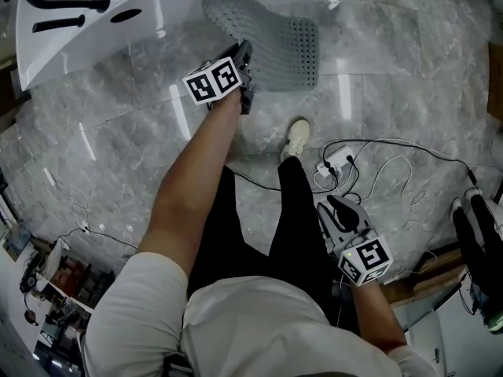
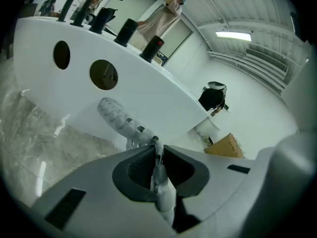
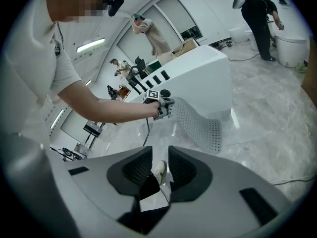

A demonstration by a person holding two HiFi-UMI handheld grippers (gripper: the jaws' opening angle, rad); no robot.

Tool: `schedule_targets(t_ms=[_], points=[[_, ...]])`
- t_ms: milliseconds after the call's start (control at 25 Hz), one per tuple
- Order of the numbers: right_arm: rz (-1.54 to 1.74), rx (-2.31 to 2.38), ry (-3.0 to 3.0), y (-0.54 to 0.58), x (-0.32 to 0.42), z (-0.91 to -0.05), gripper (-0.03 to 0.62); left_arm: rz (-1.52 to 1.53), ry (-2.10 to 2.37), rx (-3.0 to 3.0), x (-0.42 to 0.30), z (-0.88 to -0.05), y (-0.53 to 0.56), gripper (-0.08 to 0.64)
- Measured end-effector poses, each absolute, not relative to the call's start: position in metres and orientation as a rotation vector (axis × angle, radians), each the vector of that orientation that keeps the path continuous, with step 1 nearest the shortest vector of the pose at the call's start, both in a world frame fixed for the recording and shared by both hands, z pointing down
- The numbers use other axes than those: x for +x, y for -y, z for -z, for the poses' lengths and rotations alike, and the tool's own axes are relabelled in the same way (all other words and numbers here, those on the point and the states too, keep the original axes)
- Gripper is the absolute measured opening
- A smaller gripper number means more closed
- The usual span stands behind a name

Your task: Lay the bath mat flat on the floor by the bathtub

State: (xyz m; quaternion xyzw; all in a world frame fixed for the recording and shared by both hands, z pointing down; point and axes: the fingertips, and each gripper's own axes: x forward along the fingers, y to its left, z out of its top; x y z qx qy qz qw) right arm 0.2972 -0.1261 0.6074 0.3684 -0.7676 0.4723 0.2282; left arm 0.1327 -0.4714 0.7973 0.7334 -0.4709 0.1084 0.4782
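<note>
Edge of grey perforated rubber bath mat (image 1: 279,49) pinched in left claw (image 2: 156,150); held end raised, other end on grey marble floor (image 1: 409,77) beside white bathtub (image 1: 86,45). Right claw (image 3: 160,167) spread, empty, well apart.

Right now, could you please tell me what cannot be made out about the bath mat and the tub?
- Head view: the left gripper covers its own grip on the bath mat.
- Left gripper view: the gripper's body hides most of the mat beyond the pinched edge.
- Head view: the top edge cuts off the bathtub.
</note>
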Motion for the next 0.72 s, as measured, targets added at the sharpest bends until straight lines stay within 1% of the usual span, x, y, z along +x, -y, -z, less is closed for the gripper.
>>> schedule_targets(t_ms=[440,720], points=[[-1.270,0.852,2.092,0.158,0.192,-0.637,0.110,-0.393,1.286,1.699,-0.052,-0.876,0.484,0.054],[-1.258,0.803,2.077,0.166,0.134,-0.652,0.109,-0.493,1.302,1.641,-0.134,-0.917,0.465,0.055]])
